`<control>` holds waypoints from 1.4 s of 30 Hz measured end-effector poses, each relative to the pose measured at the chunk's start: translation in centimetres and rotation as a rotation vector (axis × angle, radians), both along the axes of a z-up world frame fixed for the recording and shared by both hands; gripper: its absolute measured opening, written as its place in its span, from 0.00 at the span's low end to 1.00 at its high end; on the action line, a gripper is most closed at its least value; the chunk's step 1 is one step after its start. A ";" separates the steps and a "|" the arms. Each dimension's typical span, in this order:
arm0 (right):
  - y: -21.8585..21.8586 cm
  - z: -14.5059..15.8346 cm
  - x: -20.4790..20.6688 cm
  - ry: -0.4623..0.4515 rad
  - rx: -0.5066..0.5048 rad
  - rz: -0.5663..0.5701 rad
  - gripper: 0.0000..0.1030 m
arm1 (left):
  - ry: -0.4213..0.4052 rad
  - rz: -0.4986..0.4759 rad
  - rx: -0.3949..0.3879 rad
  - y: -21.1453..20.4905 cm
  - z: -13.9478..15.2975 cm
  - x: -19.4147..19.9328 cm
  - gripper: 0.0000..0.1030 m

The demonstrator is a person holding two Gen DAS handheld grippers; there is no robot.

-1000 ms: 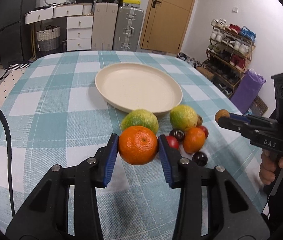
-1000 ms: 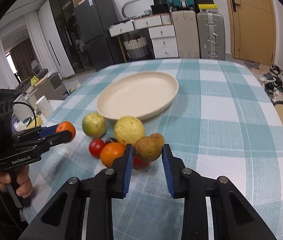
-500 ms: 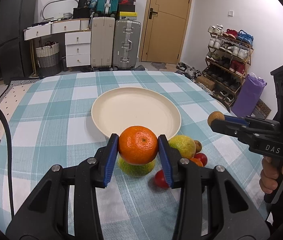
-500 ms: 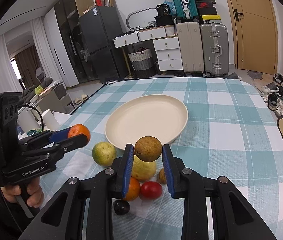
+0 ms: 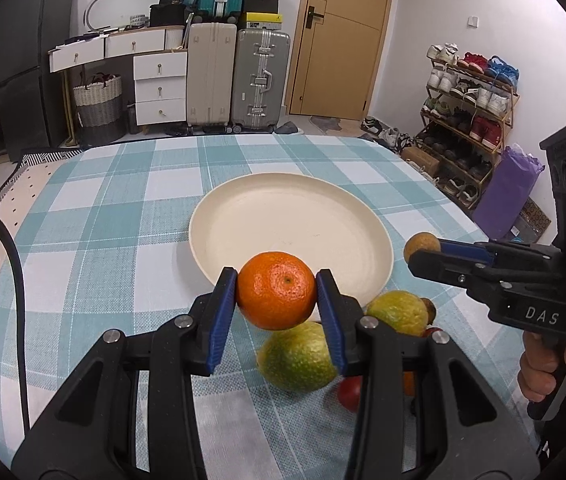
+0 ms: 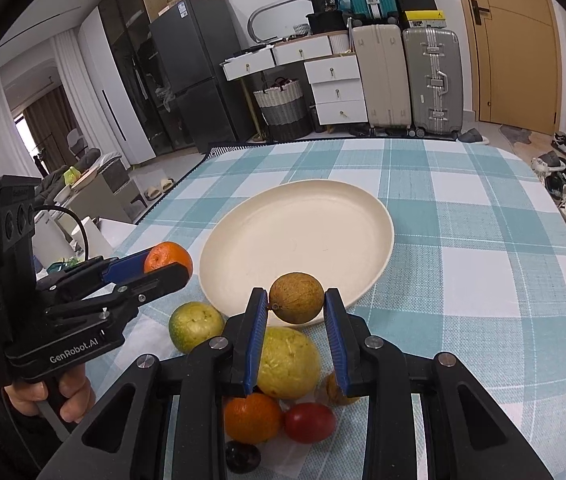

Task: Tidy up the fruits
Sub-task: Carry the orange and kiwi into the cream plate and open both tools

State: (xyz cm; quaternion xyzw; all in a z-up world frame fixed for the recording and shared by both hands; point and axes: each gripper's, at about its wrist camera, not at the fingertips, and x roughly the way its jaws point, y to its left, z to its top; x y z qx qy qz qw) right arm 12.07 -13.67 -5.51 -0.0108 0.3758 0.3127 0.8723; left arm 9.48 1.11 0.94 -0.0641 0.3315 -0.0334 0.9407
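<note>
A: Look at that mandarin (image 5: 276, 295), bright orange, dimpled skin, pinched between the blue pads of the left gripper (image 5: 277, 300), held above the near rim of the cream plate (image 5: 243, 216).

B: And the right gripper (image 6: 296, 300) has its jaws closed on a small brown rough-skinned fruit (image 6: 296, 298), hanging over the plate's near edge.

A: Below, loose fruit on the teal checked tablecloth (image 6: 463, 280): a green-yellow citrus (image 6: 196, 326), a yellow one (image 6: 289, 362), another mandarin (image 6: 251, 417), a red fruit (image 6: 310, 422), something dark (image 6: 243, 456).

B: All near side of the plate. Far off: suitcases (image 5: 259, 80), white drawers (image 5: 159, 88), a wooden door (image 5: 343, 36), shoe rack (image 5: 467, 116) on the right.
</note>
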 end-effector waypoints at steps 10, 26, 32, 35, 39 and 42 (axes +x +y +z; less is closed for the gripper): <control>0.9 -1.4 2.8 0.056 -0.033 -0.003 0.29 | 0.042 0.001 -0.007 0.4 -1.8 3.2 0.36; 2.1 -3.0 4.9 0.090 -0.078 0.016 0.29 | 0.090 -0.018 0.023 0.0 -3.8 5.9 0.36; 2.5 -3.2 4.9 0.078 -0.099 0.023 0.29 | 0.104 -0.022 0.017 -0.1 -4.3 6.0 0.36; 2.7 -3.0 4.6 0.068 -0.108 0.024 0.35 | 0.077 -0.017 0.024 -0.1 -3.9 5.8 0.37; 2.1 -2.3 3.9 0.042 -0.097 0.002 0.49 | 0.079 -0.015 0.035 0.0 -3.4 5.2 0.56; 1.1 -1.4 2.9 0.005 -0.091 -0.014 0.58 | 0.037 -0.001 0.030 0.3 -2.5 4.0 0.76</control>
